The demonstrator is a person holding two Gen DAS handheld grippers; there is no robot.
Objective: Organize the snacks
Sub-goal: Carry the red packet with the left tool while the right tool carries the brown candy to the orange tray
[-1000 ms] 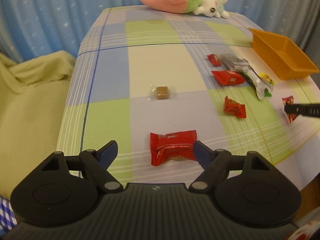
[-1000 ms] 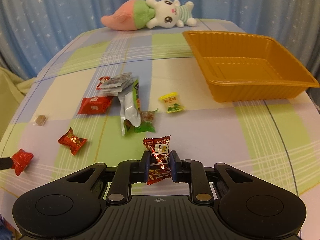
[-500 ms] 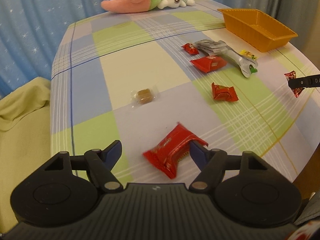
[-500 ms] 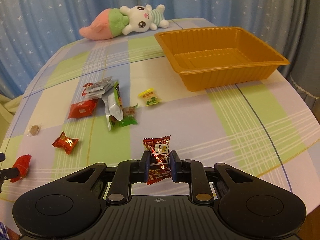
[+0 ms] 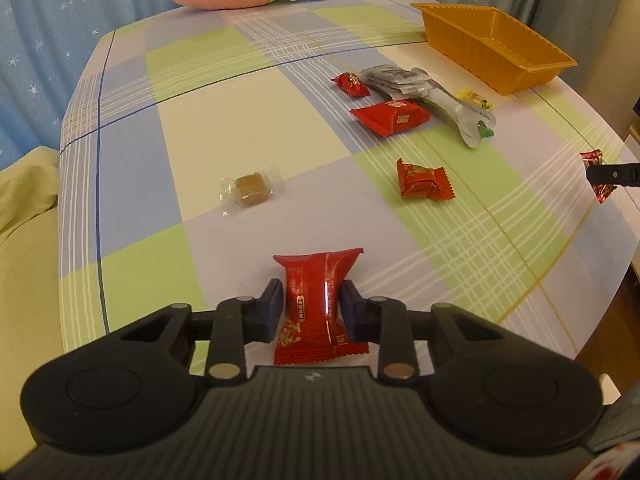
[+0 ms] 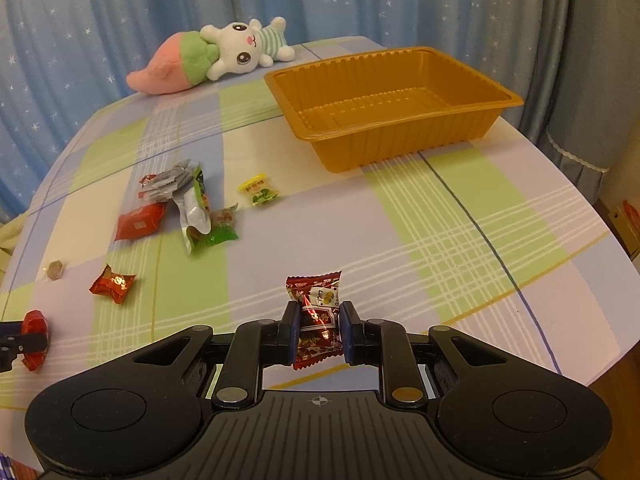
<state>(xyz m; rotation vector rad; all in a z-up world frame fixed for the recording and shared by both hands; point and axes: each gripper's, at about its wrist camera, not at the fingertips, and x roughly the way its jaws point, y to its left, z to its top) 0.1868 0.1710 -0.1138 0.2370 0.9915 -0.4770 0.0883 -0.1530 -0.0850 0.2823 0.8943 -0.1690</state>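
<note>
My left gripper [image 5: 312, 304] is shut on a red snack packet [image 5: 318, 300], held above the checked tablecloth near its front left. My right gripper [image 6: 319, 326] is shut on a dark red candy [image 6: 318, 312], held above the cloth, with the empty orange tray [image 6: 404, 136] ahead to the right. Loose on the cloth lie a red candy [image 5: 424, 180], a brown candy in clear wrap [image 5: 251, 190], a red packet [image 5: 392, 118], a small red candy [image 5: 352, 84], silver sachets [image 5: 400, 80], a green and silver pouch [image 6: 196, 204] and a yellow candy [image 6: 259, 189].
A pink and white plush toy [image 6: 208, 60] lies at the table's far edge. Blue star curtains hang behind. A yellow-green cushion [image 5: 24, 220] sits left of the table. The right table edge drops to a wooden floor [image 6: 624, 376].
My left gripper closed on the red packet and lifted it off the cloth. My right gripper rose and swung toward the tray with the candy still held.
</note>
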